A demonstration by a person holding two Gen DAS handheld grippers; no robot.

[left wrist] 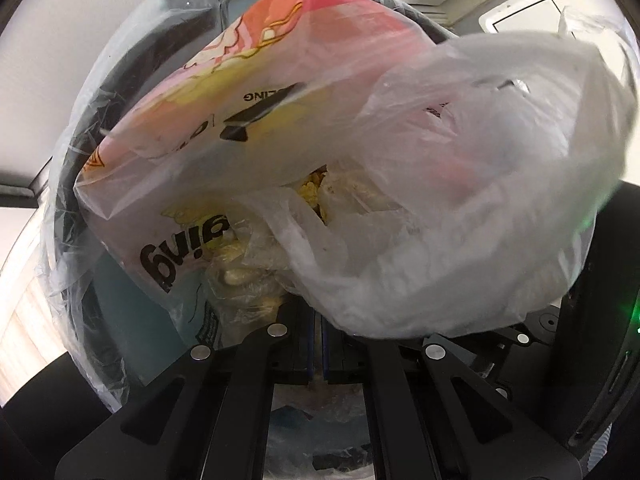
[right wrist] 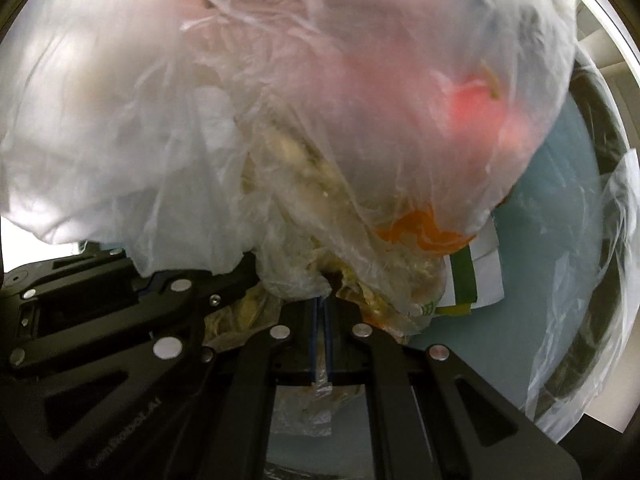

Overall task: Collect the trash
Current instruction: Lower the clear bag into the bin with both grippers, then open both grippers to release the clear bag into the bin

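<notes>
Both tongs, the left tongs (left wrist: 318, 344) and the right tongs (right wrist: 322, 340), are clamped on the thin trash bag (left wrist: 460, 208) above the lined bin (left wrist: 80, 184).

**Bin: lined, teal inside, one pack seen**

Round black bin (left wrist: 100, 128) w/ clear liner (left wrist: 60, 240) folded over rim. Inside shows a flat teal surface (left wrist: 116, 304). In right view, a white-and-green pack (right wrist: 486, 276) lies flat on the teal, near the rim. Rest of inside hidden by trash bag (left wrist: 440, 220). Pale floor around bin.
</notes>
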